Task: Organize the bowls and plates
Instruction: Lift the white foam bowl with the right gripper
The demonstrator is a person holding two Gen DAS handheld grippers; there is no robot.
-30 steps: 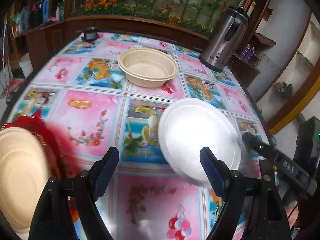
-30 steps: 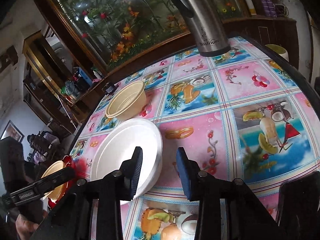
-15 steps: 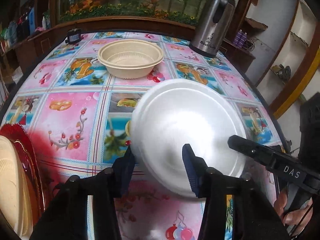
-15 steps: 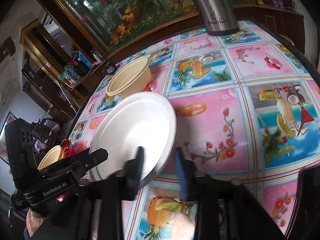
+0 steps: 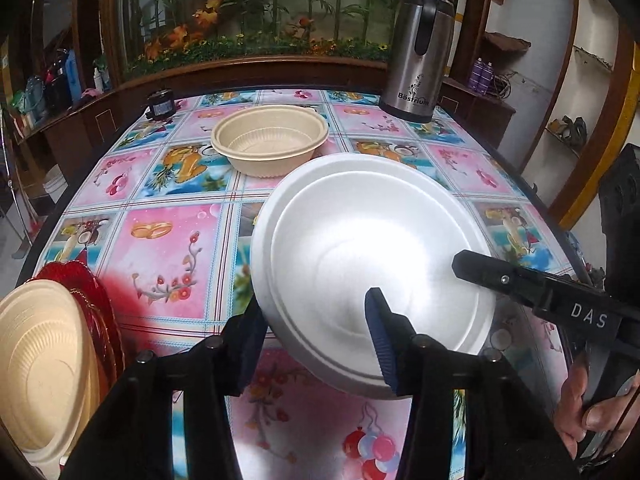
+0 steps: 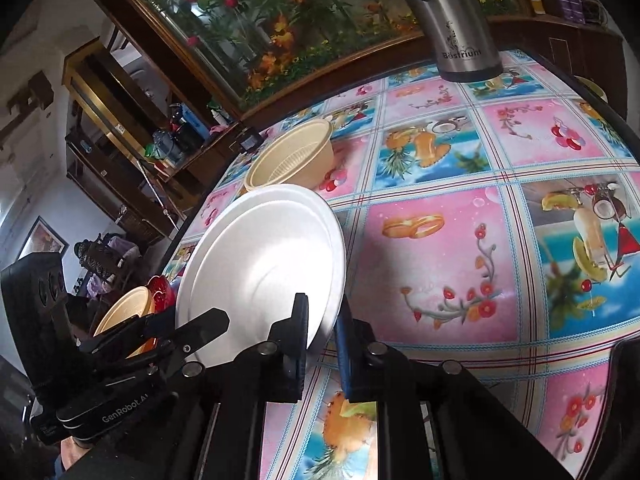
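A white foam plate (image 5: 360, 248) is lifted and tilted above the table. My right gripper (image 6: 322, 332) is shut on its rim; the plate (image 6: 260, 268) fills the left of the right wrist view. My left gripper (image 5: 316, 332) straddles the plate's near edge, one finger under it and one over, jaws partly closed. A beige bowl (image 5: 270, 144) sits at the far middle of the table and also shows in the right wrist view (image 6: 292, 156). At the near left a beige plate (image 5: 40, 364) lies on a red plate (image 5: 100, 308).
A steel thermos jug (image 5: 416, 52) stands at the table's far right corner. A small black object (image 5: 160, 103) sits at the far left edge. The table carries a colourful pink and blue cloth (image 5: 168, 264). Wooden cabinets surround it.
The white plate has been lifted off the table and tilted, gripped by my right gripper. My left gripper has narrowed and moved onto the plate's near edge.
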